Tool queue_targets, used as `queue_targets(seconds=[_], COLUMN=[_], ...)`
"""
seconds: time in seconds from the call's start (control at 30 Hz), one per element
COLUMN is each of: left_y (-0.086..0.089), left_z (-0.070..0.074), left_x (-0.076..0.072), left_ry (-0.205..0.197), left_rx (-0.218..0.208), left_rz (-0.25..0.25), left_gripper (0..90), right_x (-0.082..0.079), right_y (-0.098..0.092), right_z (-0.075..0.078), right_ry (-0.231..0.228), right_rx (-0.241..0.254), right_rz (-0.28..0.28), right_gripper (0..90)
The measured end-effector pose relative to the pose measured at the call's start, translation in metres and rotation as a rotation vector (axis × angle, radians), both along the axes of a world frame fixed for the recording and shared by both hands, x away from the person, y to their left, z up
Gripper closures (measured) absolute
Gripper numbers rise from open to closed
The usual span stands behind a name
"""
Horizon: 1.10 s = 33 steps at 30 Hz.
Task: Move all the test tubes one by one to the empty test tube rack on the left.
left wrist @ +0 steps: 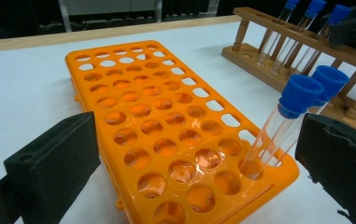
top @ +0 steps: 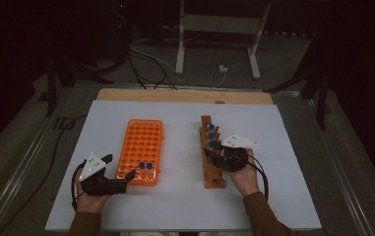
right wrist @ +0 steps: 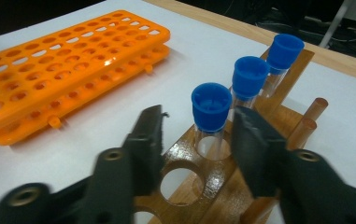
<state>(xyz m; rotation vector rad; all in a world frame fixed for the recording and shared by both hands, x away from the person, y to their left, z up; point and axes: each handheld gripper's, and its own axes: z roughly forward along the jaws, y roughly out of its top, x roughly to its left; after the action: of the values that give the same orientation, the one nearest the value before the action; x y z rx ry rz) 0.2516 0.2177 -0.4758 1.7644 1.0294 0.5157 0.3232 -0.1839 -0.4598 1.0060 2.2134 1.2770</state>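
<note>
My right gripper [right wrist: 196, 140] brackets the nearest blue-capped tube [right wrist: 211, 116] standing in the wooden rack [right wrist: 222, 186], jaws not yet touching it. My left gripper [left wrist: 189, 163] rests open beside the orange rack [left wrist: 166, 130].

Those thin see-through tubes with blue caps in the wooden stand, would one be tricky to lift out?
Probably a little. The nearest tube looks smooth and clear, so it may slip between the right gripper's jaws. It seems thin-walled, likely light and perhaps fragile. Round and slender, it would likely roll if laid on the table.
</note>
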Motion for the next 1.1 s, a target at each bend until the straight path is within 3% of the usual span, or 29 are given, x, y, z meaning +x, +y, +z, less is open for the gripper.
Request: queue_targets(seconds=[0.53, 1.1], left_y=[0.0004, -0.0004], left_z=[0.0001, -0.0004], left_x=[0.0, 0.0003], left_ry=[0.003, 0.006], left_rx=[-0.004, -0.004], left_rz=[-0.003, -0.007], left_gripper=[0.7, 0.7], right_x=[0.0016, 0.0022], right_y=[0.0005, -0.0002], right_z=[-0.0034, -0.0083], right_ry=[-0.026, -0.04], right_rx=[-0.005, 0.017], right_rz=[-0.032, -0.054], right_gripper=[74.5, 76.5])
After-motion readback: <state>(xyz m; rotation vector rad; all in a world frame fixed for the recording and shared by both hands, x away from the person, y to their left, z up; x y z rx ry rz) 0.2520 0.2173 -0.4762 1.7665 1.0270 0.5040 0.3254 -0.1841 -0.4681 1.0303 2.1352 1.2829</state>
